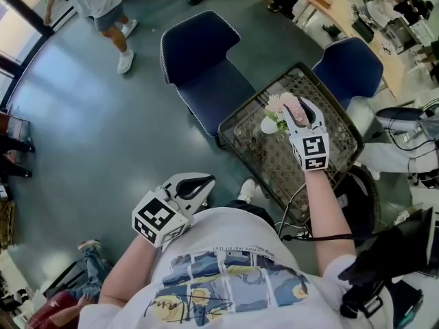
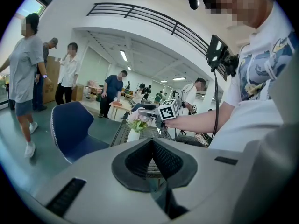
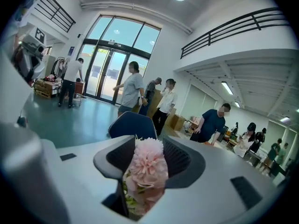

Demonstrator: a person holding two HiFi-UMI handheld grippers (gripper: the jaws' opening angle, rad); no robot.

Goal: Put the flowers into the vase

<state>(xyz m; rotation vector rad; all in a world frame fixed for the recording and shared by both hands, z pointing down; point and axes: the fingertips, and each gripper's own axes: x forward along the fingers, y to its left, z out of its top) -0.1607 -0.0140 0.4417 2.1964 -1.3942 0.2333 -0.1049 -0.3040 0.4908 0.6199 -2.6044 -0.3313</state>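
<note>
Here, one vase, one pink bloom inside the half-open right gripper; left gripper closed, empty.

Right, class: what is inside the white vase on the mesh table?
Pink flowers stand in the white vase. Their stems inside it are hidden by its wall, and the right gripper covers part of the blooms in the head view.
</note>
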